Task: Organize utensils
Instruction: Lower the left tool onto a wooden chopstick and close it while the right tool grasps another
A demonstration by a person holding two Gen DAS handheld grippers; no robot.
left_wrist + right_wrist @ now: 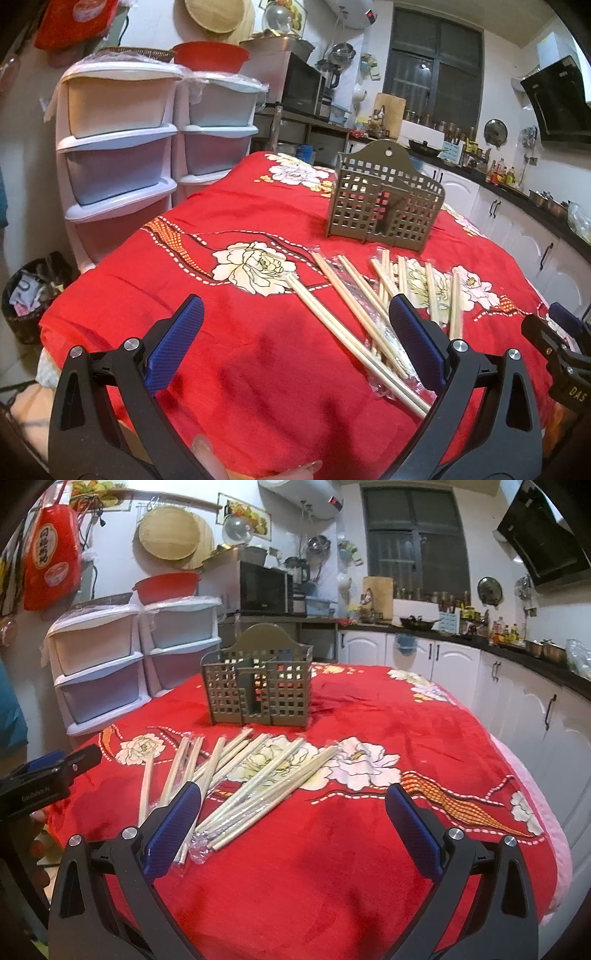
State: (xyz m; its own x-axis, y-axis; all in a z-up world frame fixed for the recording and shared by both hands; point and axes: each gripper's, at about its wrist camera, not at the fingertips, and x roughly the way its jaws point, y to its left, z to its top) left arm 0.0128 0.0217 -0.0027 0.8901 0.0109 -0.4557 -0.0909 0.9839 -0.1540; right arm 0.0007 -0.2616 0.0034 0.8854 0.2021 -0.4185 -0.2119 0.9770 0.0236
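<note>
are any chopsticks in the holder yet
No, the brown lattice holder shows only bare slots, and all the chopsticks lie on the red cloth before it.

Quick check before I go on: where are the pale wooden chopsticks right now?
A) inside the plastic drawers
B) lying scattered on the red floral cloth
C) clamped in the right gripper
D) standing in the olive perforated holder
B: the pale wooden chopsticks lie loose on the red floral cloth, in front of the olive perforated holder; both grippers are open and hold nothing.

left gripper [295, 347]: black arms, blue textured jaws, silver screws | right gripper [293, 825]: same | pale fingernails [203, 443]
</note>
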